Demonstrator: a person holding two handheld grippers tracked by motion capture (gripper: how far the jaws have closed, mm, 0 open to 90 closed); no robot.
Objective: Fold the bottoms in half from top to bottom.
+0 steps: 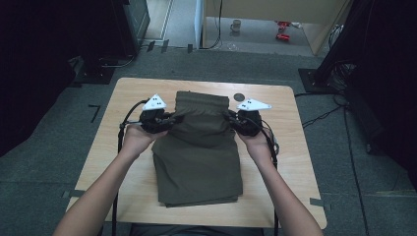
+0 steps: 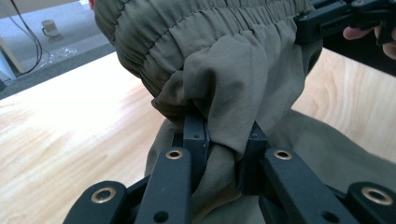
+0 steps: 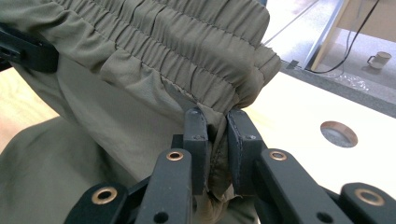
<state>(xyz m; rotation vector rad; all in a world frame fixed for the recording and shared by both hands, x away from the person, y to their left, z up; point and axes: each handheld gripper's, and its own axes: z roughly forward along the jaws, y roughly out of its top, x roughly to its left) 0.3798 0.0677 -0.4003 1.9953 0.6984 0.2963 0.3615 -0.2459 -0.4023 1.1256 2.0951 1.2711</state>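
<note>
Nearest the camera in the high view, the person's two forearms come up from the near edge of the bench (image 1: pixel 123 196), one on each side of a pair of olive-green trousers (image 1: pixel 199 162). The folded lower part of the trousers lies flat on the wood, between the forearms and on the person's side of both claws.

The left claw (image 1: pixel 173 119) is clenched on the left side of the trousers just below the elastic waistband (image 2: pixel 210 28). In the left gripper view its own two black jaws pinch a gathered fold of the cloth (image 2: pixel 224 140), and the fabric bunches out above and below them. The right claw (image 1: pixel 231 119) grasps the opposite side in the same way: in the right gripper view the jaws stand close together, with a seamed edge of the trousers (image 3: pixel 216 154) squeezed between them and the ruffled waistband (image 3: pixel 187 42) just above.

Between the two claws the waistband end is lifted off the bench and stretched across; it hangs in a soft curve above the flat part. Each gripper view shows the other claw farther off, gripping the far end of the band.

Just beyond the right claw a round hole (image 1: pixel 239 97) is cut into the benchtop. Well beyond both claws, past the far edge of the bench, a white mug (image 1: pixel 236 25) stands on the floor, with something red (image 1: pixel 283 29) near it.
</note>
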